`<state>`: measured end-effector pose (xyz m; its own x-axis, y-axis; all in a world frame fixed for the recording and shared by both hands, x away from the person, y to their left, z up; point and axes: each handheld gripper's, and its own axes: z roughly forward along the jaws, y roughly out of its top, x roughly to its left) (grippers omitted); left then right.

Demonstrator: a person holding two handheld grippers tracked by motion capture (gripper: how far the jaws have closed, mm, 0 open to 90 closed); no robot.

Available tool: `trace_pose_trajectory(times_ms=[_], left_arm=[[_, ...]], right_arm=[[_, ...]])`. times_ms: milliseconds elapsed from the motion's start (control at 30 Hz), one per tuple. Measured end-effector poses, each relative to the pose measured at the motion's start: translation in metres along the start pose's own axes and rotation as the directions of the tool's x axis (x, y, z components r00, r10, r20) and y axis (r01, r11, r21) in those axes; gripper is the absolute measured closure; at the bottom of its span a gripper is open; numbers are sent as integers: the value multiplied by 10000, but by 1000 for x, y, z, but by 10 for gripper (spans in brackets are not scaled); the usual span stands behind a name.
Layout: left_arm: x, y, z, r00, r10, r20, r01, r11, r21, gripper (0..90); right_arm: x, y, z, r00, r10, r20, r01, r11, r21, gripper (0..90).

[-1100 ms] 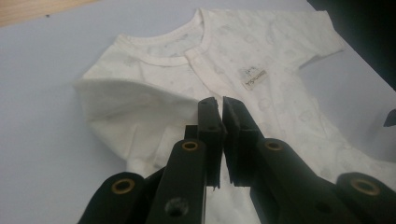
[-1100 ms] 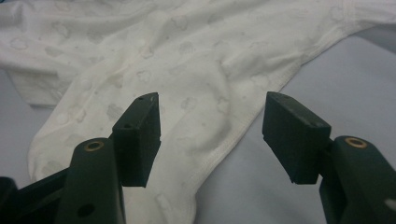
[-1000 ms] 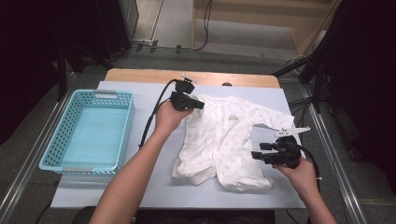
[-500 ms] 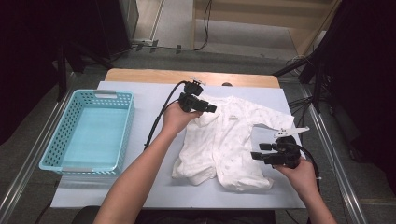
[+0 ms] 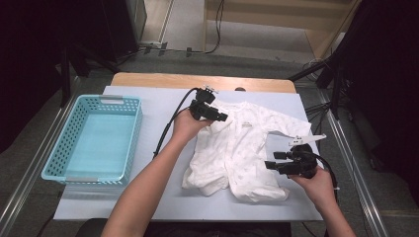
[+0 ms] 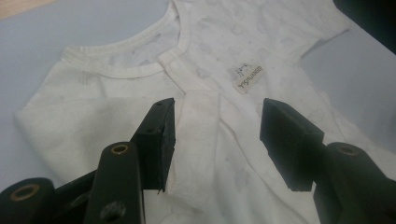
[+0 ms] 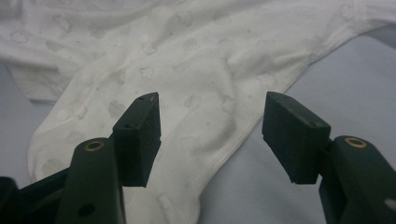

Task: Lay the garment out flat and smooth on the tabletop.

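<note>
One romper (image 5: 242, 148) (two open grippers)

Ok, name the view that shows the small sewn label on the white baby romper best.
The left gripper view: the small sewn label sits close up below the white baby romper's neckline, print visible but unreadable. The high view shows it as a tiny pale patch. The right gripper view looks at the leg cloth.

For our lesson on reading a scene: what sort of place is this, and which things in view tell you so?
Probably a lab or studio set up for recording: a covered table on a bare floor, dark stands and cables around it, with a white baby garment and a blue basket.
</note>
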<state>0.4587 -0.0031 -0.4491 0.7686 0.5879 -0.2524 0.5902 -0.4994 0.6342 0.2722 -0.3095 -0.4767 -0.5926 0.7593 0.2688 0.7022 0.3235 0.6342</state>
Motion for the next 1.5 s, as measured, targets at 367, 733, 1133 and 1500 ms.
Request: trace_pose_trajectory(times_ms=[367,733,1133,1500], left_arm=[[10,-6,28,9998,5,-179,-2,9999,148,459],[10,-14,46,9997,170,-164,-156,9966,807,460],[-10,-13,43,9970,771,-31,-760,9885,1309,633],[-9,-16,42,9994,306,174,-328,9890,1442,851]], right_arm=[[4,-3,0,10000,-93,6,93,9999,71,357],[7,-7,1,9998,-201,40,200,9996,208,358],[8,-7,1,9996,-277,55,275,9993,268,358],[8,-7,3,9996,-288,49,286,9991,311,358]])
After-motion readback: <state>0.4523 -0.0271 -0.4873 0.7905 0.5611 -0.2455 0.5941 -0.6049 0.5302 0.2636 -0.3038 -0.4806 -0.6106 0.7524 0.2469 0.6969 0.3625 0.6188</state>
